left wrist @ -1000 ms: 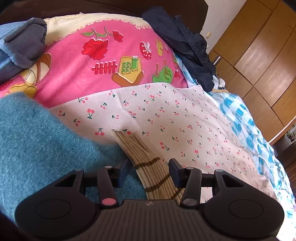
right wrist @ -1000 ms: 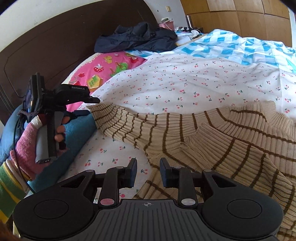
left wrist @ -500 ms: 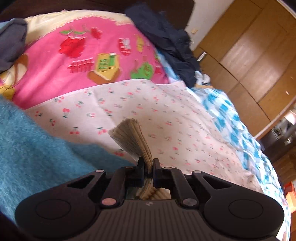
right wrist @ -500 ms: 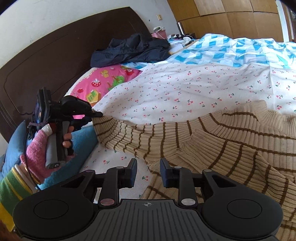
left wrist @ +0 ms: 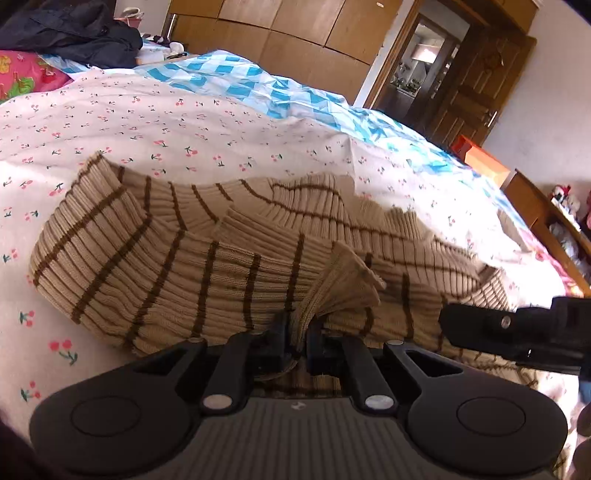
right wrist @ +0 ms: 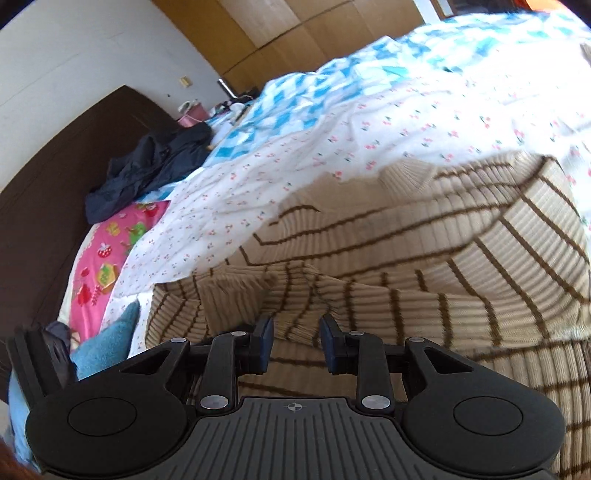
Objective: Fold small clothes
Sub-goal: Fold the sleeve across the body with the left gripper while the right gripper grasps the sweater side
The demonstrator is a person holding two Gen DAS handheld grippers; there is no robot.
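A beige ribbed sweater with thin brown stripes (left wrist: 177, 258) lies on the cherry-print sheet (left wrist: 184, 125). My left gripper (left wrist: 298, 332) is shut on the sweater's sleeve cuff (left wrist: 343, 284), and the sleeve is folded across the sweater's body. In the right wrist view the same sweater (right wrist: 424, 258) fills the middle and right. My right gripper (right wrist: 295, 345) is open and empty, just above the sweater's body. Part of the right gripper shows at the right edge of the left wrist view (left wrist: 517, 332).
A dark navy garment (right wrist: 147, 170) lies near the dark headboard (right wrist: 55, 177). A pink cartoon-print pillow (right wrist: 99, 266) and a blue fuzzy cloth (right wrist: 107, 343) sit at the left. A blue checked quilt (left wrist: 258, 85) covers the far side. Wooden wardrobes (left wrist: 277, 33) stand behind.
My left gripper closed on the sleeve cuff and carried it across over the sweater's body. My right gripper moved closer over the sweater, still open.
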